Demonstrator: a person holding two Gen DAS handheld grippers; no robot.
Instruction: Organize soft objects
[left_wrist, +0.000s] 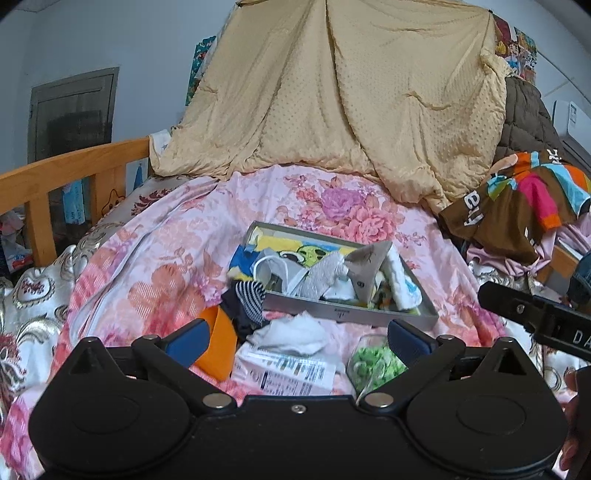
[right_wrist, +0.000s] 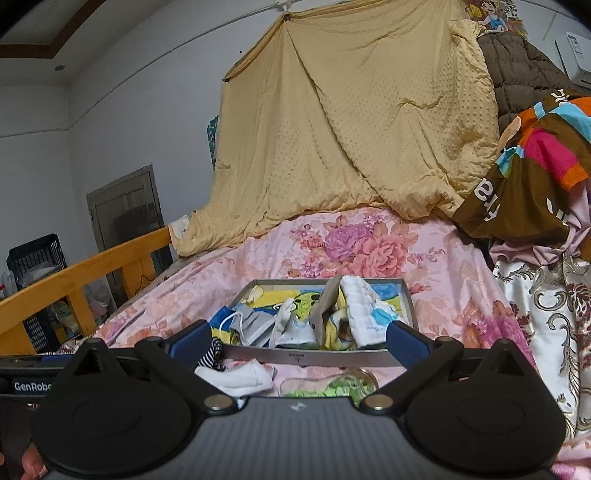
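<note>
Now, by label:
Left gripper: jaws wide, nothing between the blue pads; it hangs over the loose pile just before the tray.
Right gripper: jaws spread wide, empty, pointed at the tray's near wall.
Tray: grey, shallow, on the floral quilt; crammed with small cloths, socks and a mask.
Loose pieces: white cloth, striped sock, orange piece, a label sheet and a clear bag of green bits, all just outside the tray.
Behind: tan blanket hanging.

Bed left of tray is open; near side blocked by socks, jar; far: hung blanket.
</note>
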